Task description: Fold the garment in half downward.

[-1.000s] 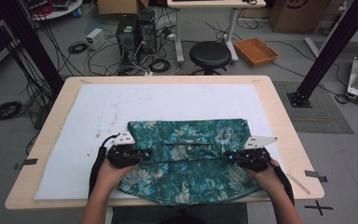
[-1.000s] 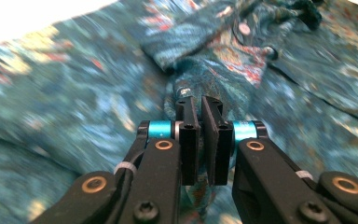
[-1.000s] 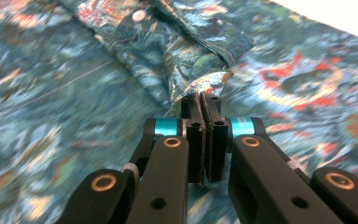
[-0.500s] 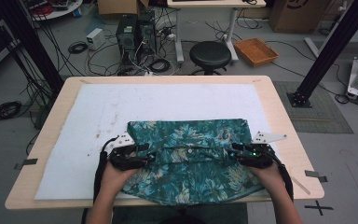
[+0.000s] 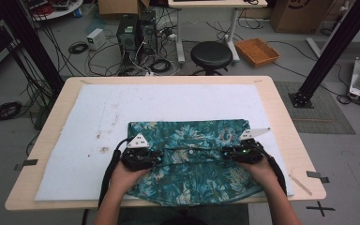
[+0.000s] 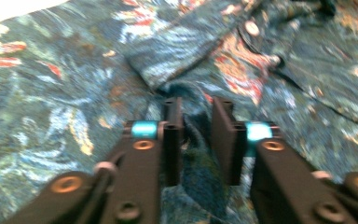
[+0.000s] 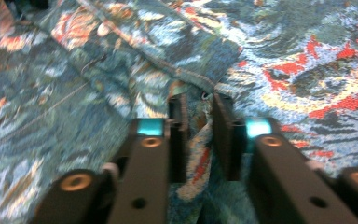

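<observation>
A teal floral shirt [image 5: 192, 133] lies spread on the white mat [image 5: 122, 105], its near hem hanging over the table's front edge. My left gripper [image 5: 157, 158] rests on the shirt's left part, jaws pointing right. In the left gripper view the left gripper [image 6: 196, 109] pinches a raised ridge of the shirt [image 6: 74, 93]. My right gripper [image 5: 225, 153] sits on the shirt's right part, jaws pointing left. In the right gripper view the right gripper [image 7: 199, 105] holds a fold of the shirt [image 7: 307, 70] beside a stitched edge. A crease runs across the cloth between the two grippers.
The mat covers most of the wooden table [image 5: 281, 108]. Behind the table stand a black stool [image 5: 211, 54], computer towers [image 5: 133, 33] with loose cables, and an orange basket [image 5: 257, 51]. A black frame post [image 5: 333, 51] rises at the right.
Both grippers have slid a little inward toward each other over the shirt, and the cloth between them has bunched into a crease.
</observation>
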